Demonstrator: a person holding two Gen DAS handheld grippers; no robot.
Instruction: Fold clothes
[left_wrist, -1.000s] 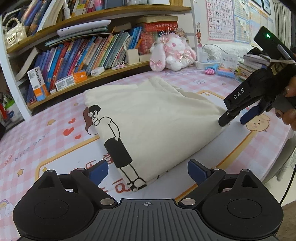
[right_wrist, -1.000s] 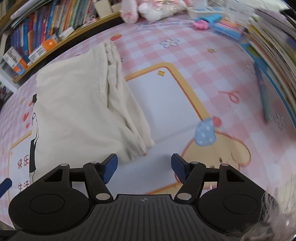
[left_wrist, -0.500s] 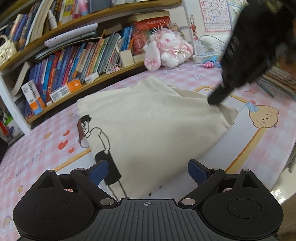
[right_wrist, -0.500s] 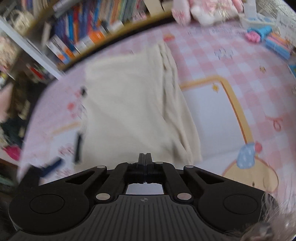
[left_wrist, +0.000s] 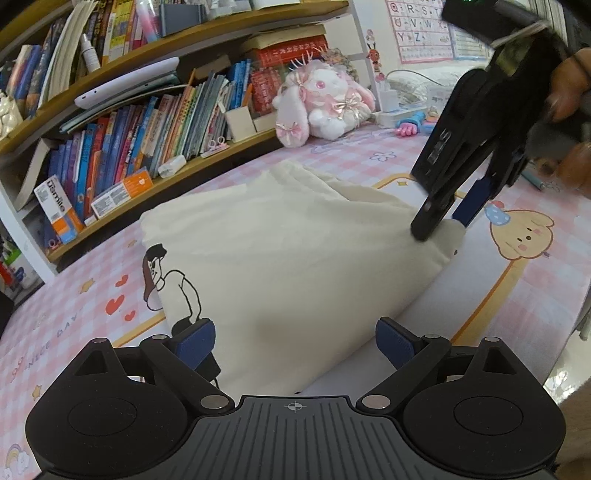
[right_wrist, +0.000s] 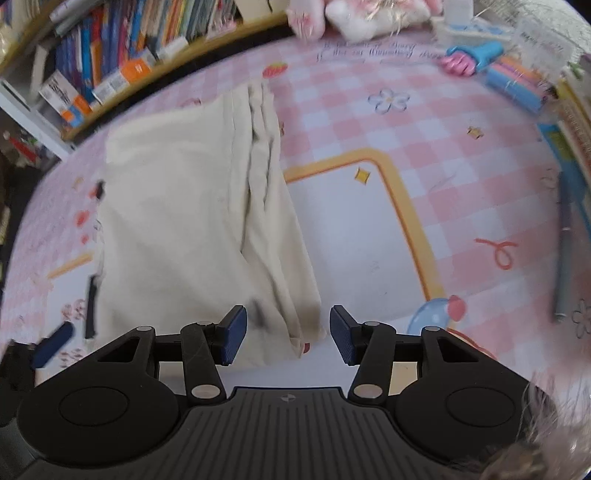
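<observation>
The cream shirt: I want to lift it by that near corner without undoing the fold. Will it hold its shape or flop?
The shirt is probably floppy: its layered edge wrinkles and sags. Lifted by the corner between the right gripper's open pads, the loose layers would likely fan apart. It looks light, and may slide on the smooth mat.

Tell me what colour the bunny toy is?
The bunny is white with pink ears and bows, clearest in the left wrist view.

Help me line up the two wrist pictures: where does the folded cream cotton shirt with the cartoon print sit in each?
Left wrist view: folded cream cotton shirt fills the centre, the right gripper at its far right corner.
Right wrist view: shirt lies left of centre, its near corner between the open fingers.
Shared landmark: pink-and-white plush rabbit beyond the shirt.
</observation>
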